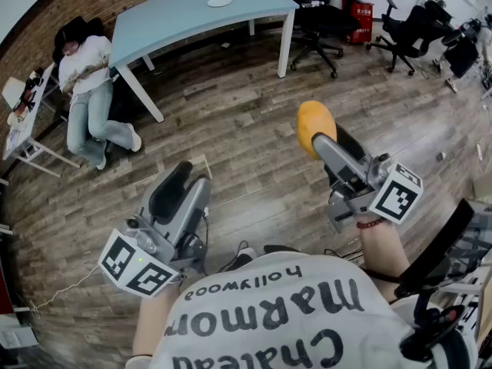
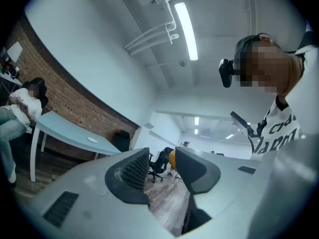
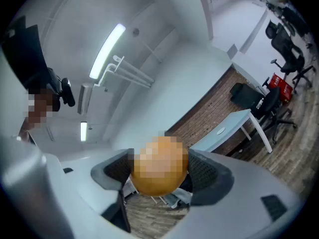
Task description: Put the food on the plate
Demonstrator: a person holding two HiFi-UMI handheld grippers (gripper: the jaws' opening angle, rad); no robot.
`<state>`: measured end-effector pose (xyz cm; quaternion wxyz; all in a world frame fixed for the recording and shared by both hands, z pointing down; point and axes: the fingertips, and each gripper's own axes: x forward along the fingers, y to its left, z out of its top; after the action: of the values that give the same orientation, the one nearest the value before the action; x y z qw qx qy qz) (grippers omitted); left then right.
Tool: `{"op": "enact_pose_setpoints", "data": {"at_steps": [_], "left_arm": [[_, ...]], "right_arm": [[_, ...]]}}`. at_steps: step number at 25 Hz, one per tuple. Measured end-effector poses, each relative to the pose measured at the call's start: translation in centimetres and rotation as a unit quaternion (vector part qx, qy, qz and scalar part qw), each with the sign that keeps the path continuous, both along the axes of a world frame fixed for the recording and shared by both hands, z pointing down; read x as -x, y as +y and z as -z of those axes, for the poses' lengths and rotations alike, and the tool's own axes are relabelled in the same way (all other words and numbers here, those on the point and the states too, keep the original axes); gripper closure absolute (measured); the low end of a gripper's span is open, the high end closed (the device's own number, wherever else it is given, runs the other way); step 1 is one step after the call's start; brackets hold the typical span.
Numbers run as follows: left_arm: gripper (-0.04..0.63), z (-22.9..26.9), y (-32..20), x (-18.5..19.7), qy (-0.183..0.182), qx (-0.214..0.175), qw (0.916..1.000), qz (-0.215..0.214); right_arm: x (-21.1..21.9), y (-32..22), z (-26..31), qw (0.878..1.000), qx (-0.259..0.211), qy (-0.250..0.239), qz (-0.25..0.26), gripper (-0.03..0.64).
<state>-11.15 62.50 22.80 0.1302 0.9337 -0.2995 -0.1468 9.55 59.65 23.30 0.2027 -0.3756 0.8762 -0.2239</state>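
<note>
My right gripper (image 1: 321,141) is shut on a round orange-yellow piece of food (image 1: 314,121), held up over the wooden floor. In the right gripper view the food (image 3: 158,166) fills the space between the two dark pads. The left gripper (image 1: 183,177) hangs lower at the left, open and holding nothing. In the left gripper view, floor shows through the narrow gap at the left gripper (image 2: 162,158), and a bit of the food (image 2: 172,159) peeks past its right jaw. A small white plate (image 1: 219,1) lies on the far light blue table (image 1: 169,21); the plate (image 3: 221,130) also shows in the right gripper view.
A person (image 1: 88,91) sits against the brick wall at the far left, beside a small white table (image 1: 23,118). Black office chairs (image 1: 315,14) stand behind the blue table, more chairs (image 1: 411,25) at the far right. A red box (image 1: 357,10) sits by the wall.
</note>
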Motion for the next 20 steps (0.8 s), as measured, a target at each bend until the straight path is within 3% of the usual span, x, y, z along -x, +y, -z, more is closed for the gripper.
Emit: {"op": "enact_pose_setpoints", "data": {"at_steps": [15, 20], "left_arm": [[0.433, -1.1, -1.9, 0.3, -0.001, 0.012, 0.9999, -0.010], [0.442, -1.6, -2.8, 1.3, -0.026, 0.011, 0.9996, 0.005]], "right_arm": [[0.4, -1.3, -1.3, 1.000, 0.012, 0.001, -0.005, 0.287], [1.3, -2.0, -1.2, 1.000, 0.012, 0.003, -0.006, 0.287]]}}
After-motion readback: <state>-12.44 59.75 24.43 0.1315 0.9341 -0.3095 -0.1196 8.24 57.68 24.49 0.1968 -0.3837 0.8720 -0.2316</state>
